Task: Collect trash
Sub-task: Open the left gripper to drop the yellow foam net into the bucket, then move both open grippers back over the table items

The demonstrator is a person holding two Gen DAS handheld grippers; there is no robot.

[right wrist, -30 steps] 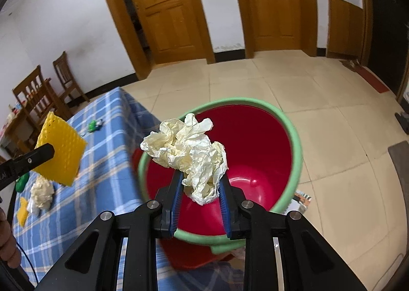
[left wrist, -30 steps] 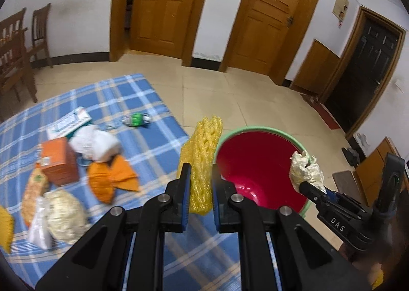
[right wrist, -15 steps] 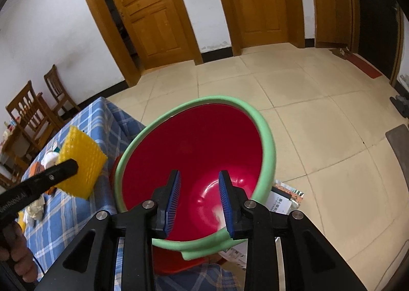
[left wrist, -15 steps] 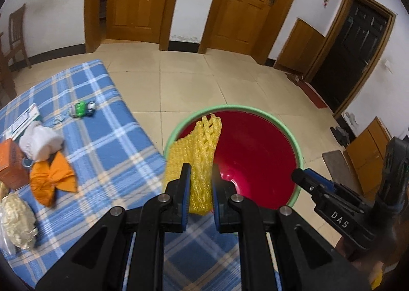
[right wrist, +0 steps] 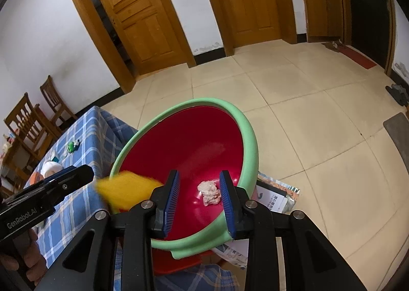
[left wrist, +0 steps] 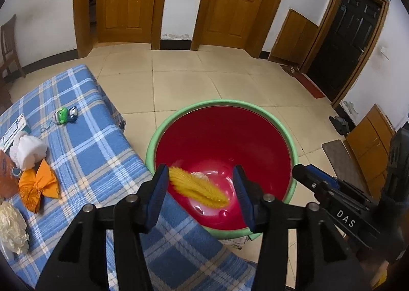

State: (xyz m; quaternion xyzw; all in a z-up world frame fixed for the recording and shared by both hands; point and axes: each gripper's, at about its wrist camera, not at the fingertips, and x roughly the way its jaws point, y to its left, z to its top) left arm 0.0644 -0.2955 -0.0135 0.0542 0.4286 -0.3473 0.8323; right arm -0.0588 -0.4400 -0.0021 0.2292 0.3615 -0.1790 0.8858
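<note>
The left tool (left wrist: 200, 188) stands wide open over the near rim of the red bin (left wrist: 255, 137) and grips nothing. The yellow foam net (left wrist: 196, 186) shows as a motion-blurred streak between its blue pads, over the bin's near-left inner wall; whether it touches the left pad cannot be told. In the right wrist view the same net (right wrist: 125, 191) is a yellow blur at the bin's left rim, just beyond the left tool's tip.

The right tool (right wrist: 199, 196) is also open and empty, held above the bin's near edge. A crumpled paper wad (right wrist: 209, 192) lies on the bottom of the bin (right wrist: 245, 132), seen between the right tool's fingers.

The bin, with its green rim, sits on the floor tiles just right of the bench (left wrist: 84, 137), which is covered in a blue plaid cloth. On the bench lie an orange wrapper (left wrist: 37, 186), a white wad (left wrist: 28, 152), a pale crumpled bag (left wrist: 11, 227) at the near left, and a small green toy (left wrist: 64, 114) farther back.
</note>
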